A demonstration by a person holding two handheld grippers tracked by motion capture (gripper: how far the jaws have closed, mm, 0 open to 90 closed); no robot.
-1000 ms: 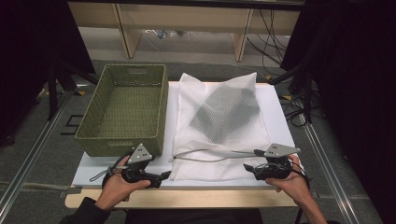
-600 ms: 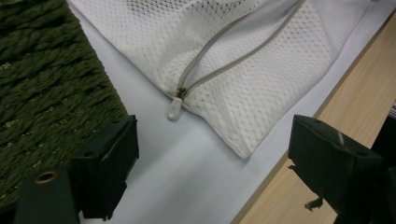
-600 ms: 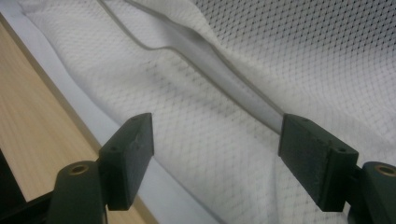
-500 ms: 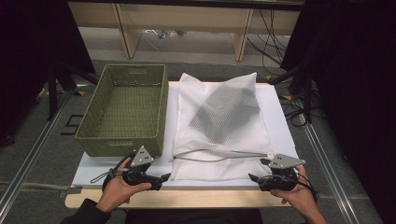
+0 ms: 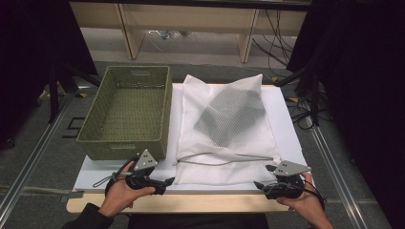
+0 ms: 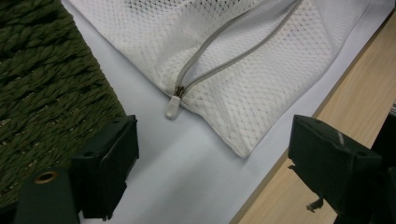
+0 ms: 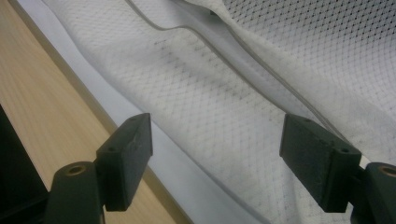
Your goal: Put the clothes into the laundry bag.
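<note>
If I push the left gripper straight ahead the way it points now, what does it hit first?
Most likely the zipper pull at the near corner of the white mesh bag: it lies on the white board just beyond the open jaws of the left gripper. Depth is unclear; the green basket sits close alongside one jaw.

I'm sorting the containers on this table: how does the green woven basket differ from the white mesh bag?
The green woven basket is a stiff, open-topped box with upright walls; the white mesh zip bag lies flat and soft. The basket looks empty; the bag holds something dark grey. The bag has a zip along its near end; the basket has none. Both rest on the white board.
</note>
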